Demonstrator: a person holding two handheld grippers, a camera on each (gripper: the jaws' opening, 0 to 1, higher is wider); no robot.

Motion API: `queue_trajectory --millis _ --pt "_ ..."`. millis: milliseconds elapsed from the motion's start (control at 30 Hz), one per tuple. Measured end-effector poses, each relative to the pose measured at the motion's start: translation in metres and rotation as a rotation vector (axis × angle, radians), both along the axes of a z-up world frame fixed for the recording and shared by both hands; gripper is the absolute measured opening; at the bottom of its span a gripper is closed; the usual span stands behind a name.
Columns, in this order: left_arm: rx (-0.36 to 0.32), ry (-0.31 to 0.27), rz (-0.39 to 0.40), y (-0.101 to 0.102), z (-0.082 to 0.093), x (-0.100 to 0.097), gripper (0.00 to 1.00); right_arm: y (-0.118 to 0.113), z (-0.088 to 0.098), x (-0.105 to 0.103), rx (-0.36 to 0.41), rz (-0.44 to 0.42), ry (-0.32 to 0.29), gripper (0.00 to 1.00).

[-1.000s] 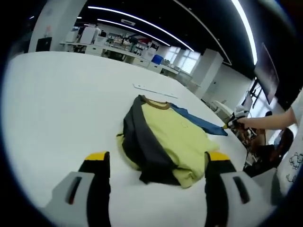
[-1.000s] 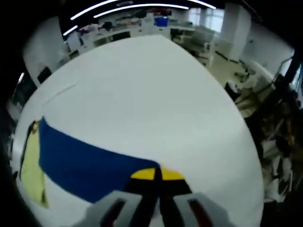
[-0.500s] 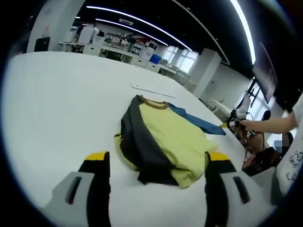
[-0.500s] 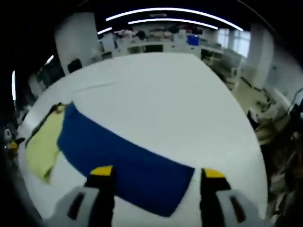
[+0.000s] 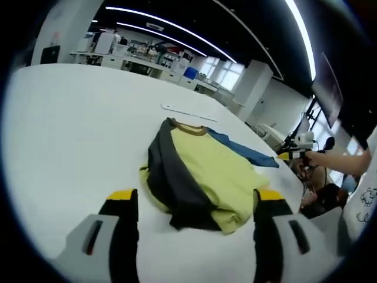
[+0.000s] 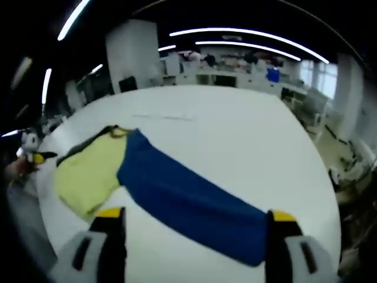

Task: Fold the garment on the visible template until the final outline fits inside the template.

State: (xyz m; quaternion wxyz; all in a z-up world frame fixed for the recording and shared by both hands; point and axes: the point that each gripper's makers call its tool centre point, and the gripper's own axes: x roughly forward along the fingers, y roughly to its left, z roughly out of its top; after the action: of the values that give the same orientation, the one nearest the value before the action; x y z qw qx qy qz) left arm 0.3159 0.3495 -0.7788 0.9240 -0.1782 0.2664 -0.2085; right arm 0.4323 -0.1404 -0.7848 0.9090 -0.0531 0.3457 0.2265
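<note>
Right gripper [image 6: 194, 215] now off the blue sleeve [image 6: 188, 197] (jaws spread, formerly pinching it); left gripper [image 5: 191, 197] jaws spread.

The left gripper [image 5: 191, 203] hovers with jaws spread wide. The right gripper [image 6: 192, 222] also gapes, seemingly empty.

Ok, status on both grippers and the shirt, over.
Left gripper open, short of the shirt. Right gripper open, blue sleeve laid out flat on the table. Dark sleeve folded over. Nothing in the way.
</note>
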Motion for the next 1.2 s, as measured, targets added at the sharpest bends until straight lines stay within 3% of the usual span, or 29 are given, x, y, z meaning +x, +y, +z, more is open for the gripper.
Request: queue_trajectory --millis 300,500,567,733,833,967,1067,1200 --pt "0.03 0.053 -0.034 0.001 -0.018 -0.009 0.6 0.036 0.029 -0.023 0.051 0.069 -0.072 0.99" --pt "0.061 0.08 -0.076 -0.001 -0.03 -0.012 0.5 0.064 0.068 -0.04 0.117 0.119 -0.139 0.99" --pt "0.069 0.094 -0.084 -0.001 -0.037 -0.011 0.47 0.07 0.076 -0.045 0.125 0.134 -0.149 0.94" --pt "0.077 0.119 -0.103 -0.007 -0.046 -0.012 0.31 0.095 0.098 -0.061 0.187 0.171 -0.186 0.95" --pt "0.071 0.135 -0.094 -0.005 -0.051 -0.011 0.27 0.108 0.097 -0.074 0.191 0.224 -0.169 0.98" --pt "0.079 0.151 -0.083 -0.005 -0.055 -0.011 0.22 0.12 0.085 -0.094 0.128 0.306 -0.116 0.99" --pt "0.077 0.15 -0.086 -0.005 -0.057 -0.01 0.2 0.124 0.08 -0.1 0.117 0.317 -0.112 0.99" --pt "0.079 0.158 -0.085 -0.003 -0.062 -0.006 0.11 0.128 0.075 -0.107 0.135 0.314 -0.101 0.99"
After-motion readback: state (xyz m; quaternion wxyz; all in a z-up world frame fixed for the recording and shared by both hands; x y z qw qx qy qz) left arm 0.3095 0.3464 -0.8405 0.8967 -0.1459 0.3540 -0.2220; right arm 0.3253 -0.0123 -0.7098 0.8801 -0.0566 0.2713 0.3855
